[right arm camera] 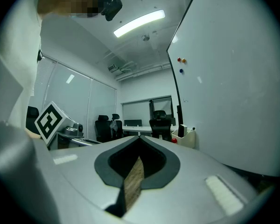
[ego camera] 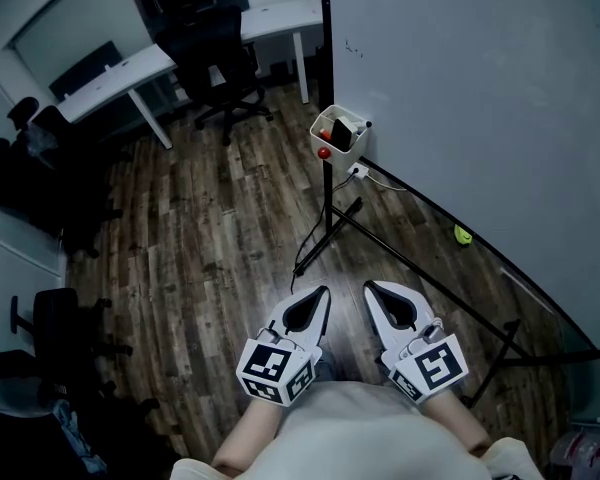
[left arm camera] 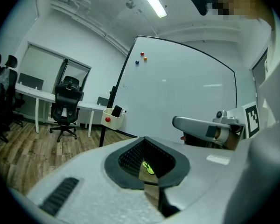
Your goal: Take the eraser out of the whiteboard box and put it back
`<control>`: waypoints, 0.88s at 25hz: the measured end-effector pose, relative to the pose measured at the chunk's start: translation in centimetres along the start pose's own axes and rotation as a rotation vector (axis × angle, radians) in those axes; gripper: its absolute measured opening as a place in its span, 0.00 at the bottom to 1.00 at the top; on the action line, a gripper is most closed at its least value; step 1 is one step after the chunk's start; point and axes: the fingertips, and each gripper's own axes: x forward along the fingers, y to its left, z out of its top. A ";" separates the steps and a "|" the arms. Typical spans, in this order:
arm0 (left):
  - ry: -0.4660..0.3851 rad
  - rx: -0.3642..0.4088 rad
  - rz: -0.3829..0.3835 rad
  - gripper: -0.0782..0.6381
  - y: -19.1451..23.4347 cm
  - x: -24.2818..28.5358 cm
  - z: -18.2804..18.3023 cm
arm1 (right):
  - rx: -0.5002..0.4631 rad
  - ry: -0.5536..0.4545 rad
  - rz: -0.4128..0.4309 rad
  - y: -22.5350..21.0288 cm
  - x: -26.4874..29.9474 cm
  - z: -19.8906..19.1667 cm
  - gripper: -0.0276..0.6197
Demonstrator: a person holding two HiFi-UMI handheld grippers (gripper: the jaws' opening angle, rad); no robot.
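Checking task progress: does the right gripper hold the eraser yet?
No, the right gripper is shut, its jaws together with nothing between them.

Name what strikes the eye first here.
Two white grippers with marker cubes, the left gripper and the right gripper, sit side by side at the bottom of the head view, fingers together and empty. Ahead, a cream box with a dark eraser hangs at the large whiteboard's edge.

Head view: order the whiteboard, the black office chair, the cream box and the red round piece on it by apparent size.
1. large white whiteboard
2. black office chair, though it stands farther off
3. cream plastic box
4. small red round piece on the box's side
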 end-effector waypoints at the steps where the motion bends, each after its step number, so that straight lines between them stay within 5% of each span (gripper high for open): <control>1: 0.001 -0.001 -0.002 0.12 0.5 0.2 0.2 | 0.000 0.000 -0.001 -0.1 0.5 0.1 0.05; 22: -0.002 0.002 -0.072 0.12 12.1 4.4 6.1 | -0.018 0.010 -0.050 -1.7 14.0 1.5 0.05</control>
